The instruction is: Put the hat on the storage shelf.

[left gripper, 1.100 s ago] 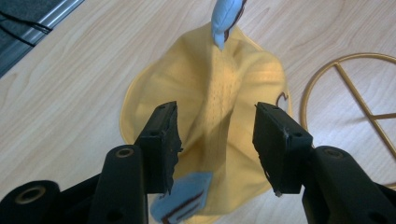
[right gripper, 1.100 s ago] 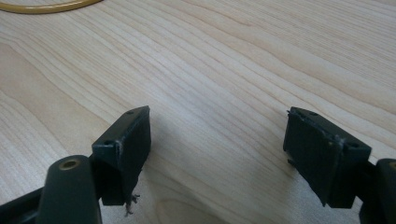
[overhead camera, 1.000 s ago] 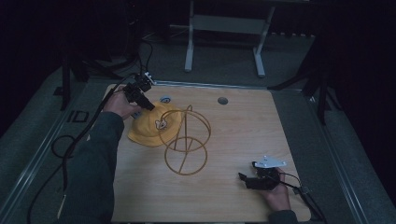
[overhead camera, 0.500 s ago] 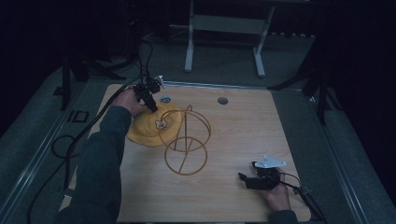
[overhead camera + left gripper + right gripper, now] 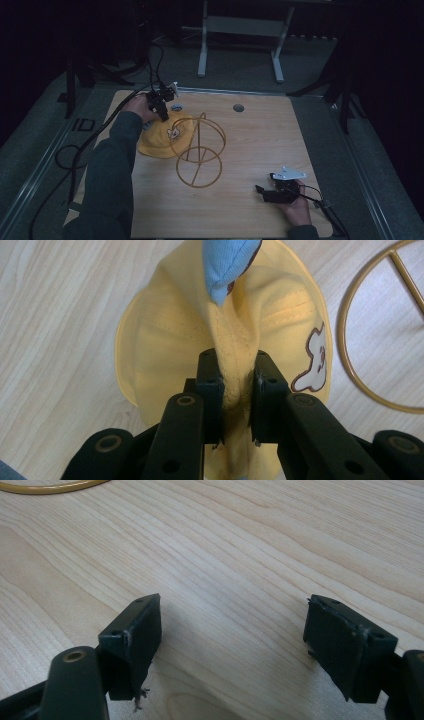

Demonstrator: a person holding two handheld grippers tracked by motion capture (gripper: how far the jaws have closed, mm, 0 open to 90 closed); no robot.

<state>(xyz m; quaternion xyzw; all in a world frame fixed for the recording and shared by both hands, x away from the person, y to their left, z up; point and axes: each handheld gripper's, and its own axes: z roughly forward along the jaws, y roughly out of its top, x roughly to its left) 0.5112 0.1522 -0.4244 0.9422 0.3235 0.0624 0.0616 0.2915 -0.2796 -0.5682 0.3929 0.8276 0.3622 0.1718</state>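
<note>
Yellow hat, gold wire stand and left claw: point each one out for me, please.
yellow hat [image 5: 165,345], left gripper view, on the flat fabric left of the pinched fold.
gold wire stand [image 5: 200,167], high view, on its base ring's upright rod.
left claw [image 5: 235,390], left gripper view, midway between its fingertips, shut on the hat's fold.

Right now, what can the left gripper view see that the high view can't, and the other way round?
The left gripper view alone brings out the pinch: the left gripper, whose jaws have just been closing, squeezes a fold of the yellow hat, with a blue fabric tip above. The high view alone takes in the right gripper resting open near the table's front edge, and two small round fittings at the far edge. Both share the hat, the gold wire stand and the wooden tabletop.
</note>
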